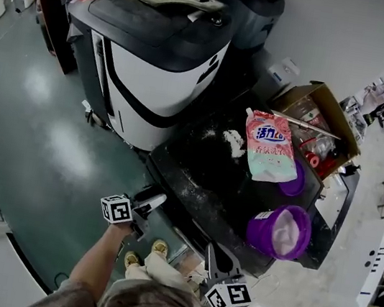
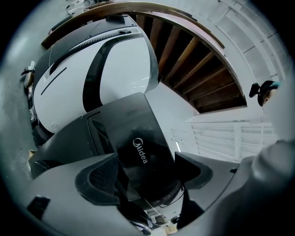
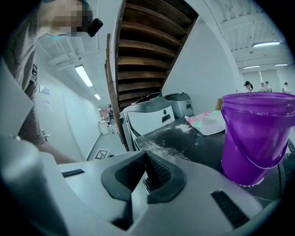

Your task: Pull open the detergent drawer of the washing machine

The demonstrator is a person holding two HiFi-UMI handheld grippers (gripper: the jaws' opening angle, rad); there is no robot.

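Observation:
The washing machine (image 1: 195, 179) is a low dark unit with a black top dusted with white powder. My left gripper (image 1: 149, 202) hovers at its front left corner, jaws wide open. In the left gripper view a dark glossy panel lettered Midea (image 2: 140, 145) stands between and beyond the open left gripper (image 2: 147, 173); the pads do not press on it. I cannot tell whether that panel is the drawer front. My right gripper (image 1: 217, 257) is near the machine's front edge; in its own view the right gripper (image 3: 146, 177) is shut, empty.
A purple bucket (image 1: 279, 231) stands on the top's near right corner, close ahead of the right gripper as the purple bucket (image 3: 256, 133). A pink detergent bag (image 1: 270, 146) and spilled powder (image 1: 234, 142) lie further back. A white-and-black machine (image 1: 157, 56) stands behind; a cardboard box (image 1: 321, 120) to the right.

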